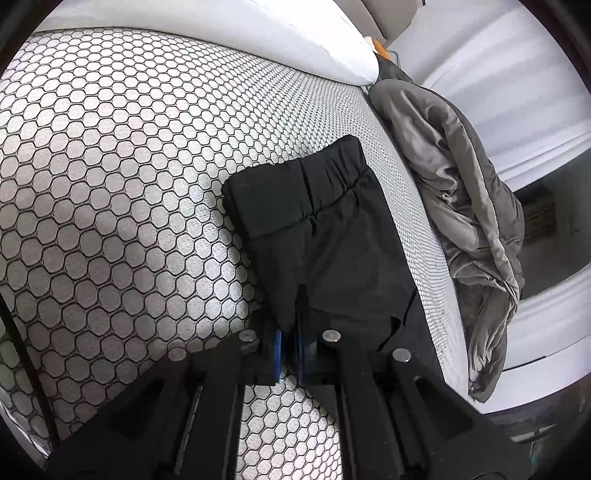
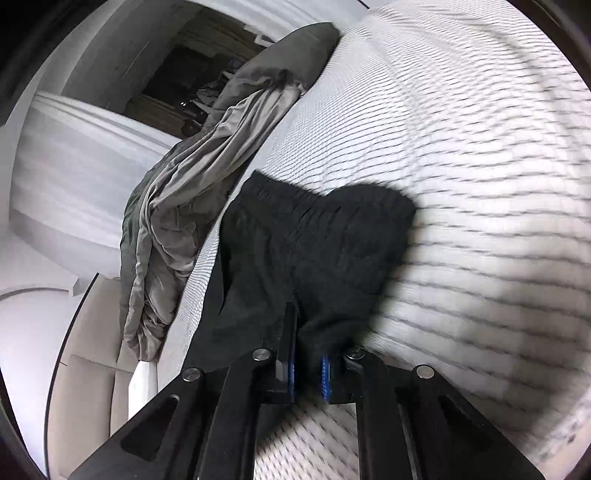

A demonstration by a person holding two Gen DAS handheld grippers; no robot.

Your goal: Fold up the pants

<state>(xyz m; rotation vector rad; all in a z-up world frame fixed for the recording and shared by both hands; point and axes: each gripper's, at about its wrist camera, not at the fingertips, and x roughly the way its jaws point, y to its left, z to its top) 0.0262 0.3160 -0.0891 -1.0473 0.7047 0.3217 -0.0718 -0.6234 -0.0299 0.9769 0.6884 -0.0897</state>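
Note:
The black pants (image 1: 325,229) lie folded into a short stack on the honeycomb-patterned mattress (image 1: 110,166), close to its edge, with the elastic waistband at the far end. My left gripper (image 1: 290,332) is shut on the near edge of the pants, dark cloth pinched between its blue pads. In the blurred right wrist view the same pants (image 2: 314,236) sit bunched on the mattress (image 2: 480,147). My right gripper (image 2: 308,354) is shut on their near edge, with fabric filling the gap between its fingers. The fingertips of both grippers are hidden under cloth.
A crumpled grey blanket (image 1: 461,184) (image 2: 184,206) hangs over the mattress edge right beside the pants. A white pillow (image 1: 295,33) lies at the far end. Beyond the edge are white furniture (image 1: 535,110) and a pale floor (image 2: 96,387).

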